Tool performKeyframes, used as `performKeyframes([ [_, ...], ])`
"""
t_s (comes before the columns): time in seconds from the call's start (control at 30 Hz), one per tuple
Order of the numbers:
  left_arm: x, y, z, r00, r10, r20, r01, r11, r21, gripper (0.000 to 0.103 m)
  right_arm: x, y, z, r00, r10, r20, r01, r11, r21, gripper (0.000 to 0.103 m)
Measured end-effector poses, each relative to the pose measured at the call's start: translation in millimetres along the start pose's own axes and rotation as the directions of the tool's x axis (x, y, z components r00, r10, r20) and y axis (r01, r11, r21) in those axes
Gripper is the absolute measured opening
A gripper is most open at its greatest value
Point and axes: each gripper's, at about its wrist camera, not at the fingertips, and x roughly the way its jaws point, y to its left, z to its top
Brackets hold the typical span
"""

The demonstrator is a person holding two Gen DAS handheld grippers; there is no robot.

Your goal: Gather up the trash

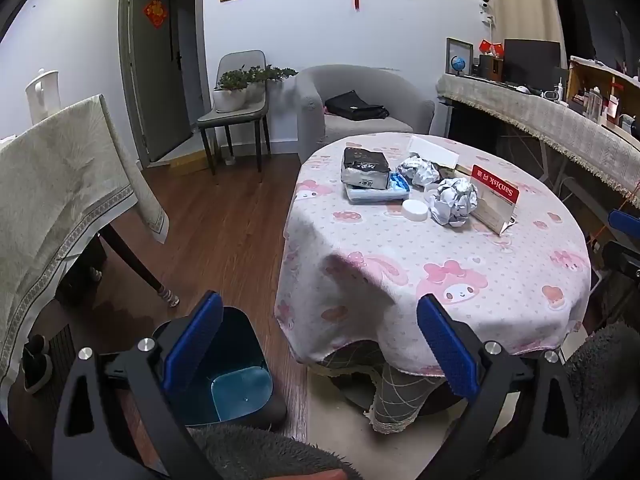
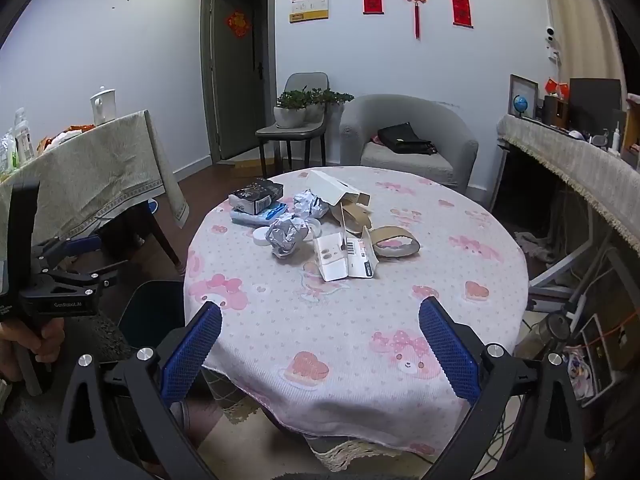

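Showing my left claw (image 1: 320, 344) and right claw (image 2: 320, 344) both spread wide, empty | crumpled paper ball (image 2: 286, 236) on counter (image 2: 360, 320) ahead of right claw: likely light, soft, crushable; pinch across its middle | bin (image 1: 236, 384) beneath left claw.

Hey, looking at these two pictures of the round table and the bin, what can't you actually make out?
- Bin, left wrist view: its near side is hidden behind the left gripper fingers; in the right wrist view the table hides most of it.
- Black packet: print too small to read in either view.
- Table legs: covered by the cloth in both views.
- Cardboard scraps, left wrist view: hidden behind crumpled paper.
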Motion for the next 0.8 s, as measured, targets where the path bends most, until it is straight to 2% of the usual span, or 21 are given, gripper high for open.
performKeyframes([
  [0.8, -0.2, 0.3, -0.1, 1.0, 0.001, -0.003, -0.001, 1.0, -0.001, 0.099, 1.0, -2.2, -0.4, 1.0, 0.006, -0.005, -0.006, 1.0, 0.013, 0.1],
])
